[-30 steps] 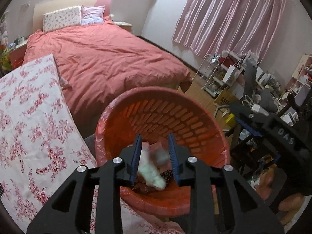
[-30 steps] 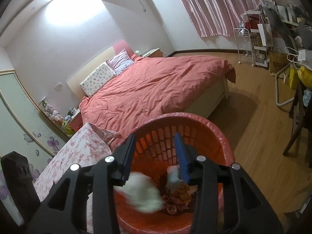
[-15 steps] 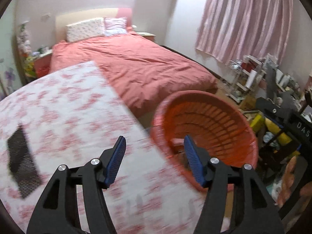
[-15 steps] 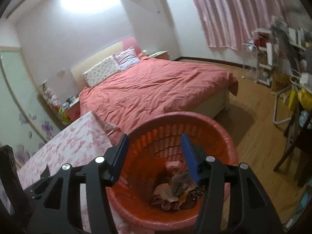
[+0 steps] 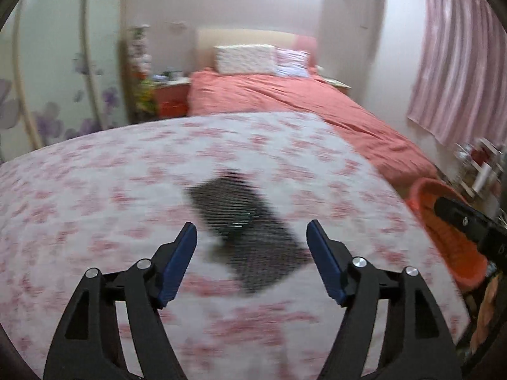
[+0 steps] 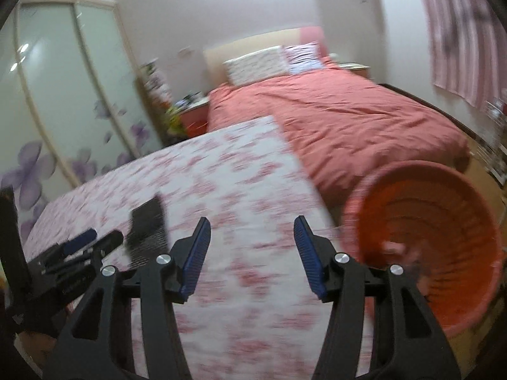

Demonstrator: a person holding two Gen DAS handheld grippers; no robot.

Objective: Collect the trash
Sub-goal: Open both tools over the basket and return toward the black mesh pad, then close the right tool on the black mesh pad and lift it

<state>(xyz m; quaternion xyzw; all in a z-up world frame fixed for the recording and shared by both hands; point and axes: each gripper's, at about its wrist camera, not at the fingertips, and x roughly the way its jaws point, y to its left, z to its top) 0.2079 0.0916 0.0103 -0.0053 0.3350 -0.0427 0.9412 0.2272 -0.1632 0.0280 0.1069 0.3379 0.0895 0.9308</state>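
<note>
You are hovering both the left gripper (image 5: 250,237) and right gripper (image 6: 252,232) with fingers spread and empty over the flowered counter (image 6: 240,183), scraps already lying in the orange basket (image 6: 443,221) beside it, only a dark mesh piece (image 5: 244,221) seemingly waiting.

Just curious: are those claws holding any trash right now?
No. The left gripper and the right gripper are both open and empty.
</note>
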